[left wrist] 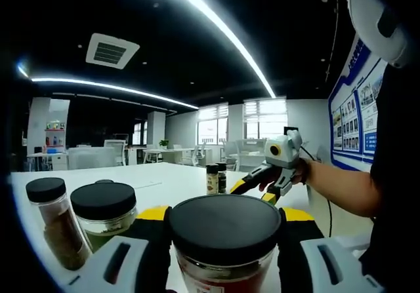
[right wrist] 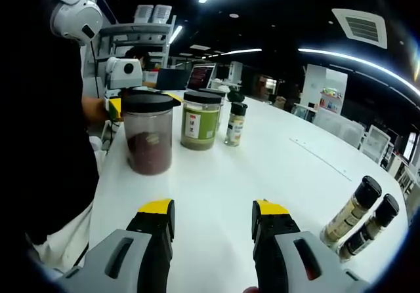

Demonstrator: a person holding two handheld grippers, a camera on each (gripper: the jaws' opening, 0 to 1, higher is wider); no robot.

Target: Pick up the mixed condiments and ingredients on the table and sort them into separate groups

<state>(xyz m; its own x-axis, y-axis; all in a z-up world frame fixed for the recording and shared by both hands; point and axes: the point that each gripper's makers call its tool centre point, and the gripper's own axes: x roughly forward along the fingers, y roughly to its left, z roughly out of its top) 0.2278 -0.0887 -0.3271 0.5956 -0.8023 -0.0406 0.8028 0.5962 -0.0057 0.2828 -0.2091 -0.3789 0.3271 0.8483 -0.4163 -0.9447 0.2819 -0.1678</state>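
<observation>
While the left gripper (left wrist: 225, 240) pinches the red-filled jar (left wrist: 225, 240) for grouping, the right gripper (right wrist: 213, 215) hangs spread — empty above the table (right wrist: 275, 168).

The left gripper (left wrist: 226, 240) has its jaws closed against a black-lidded jar (left wrist: 225, 240); to its left stand a wide jar (left wrist: 105, 213) and a slim bottle (left wrist: 56, 221), near each other; two small bottles (left wrist: 216, 178) stand farther off on the white table (left wrist: 157, 178); the right gripper (left wrist: 252, 185), held in a hand (left wrist: 298, 174), is just beside them.
</observation>
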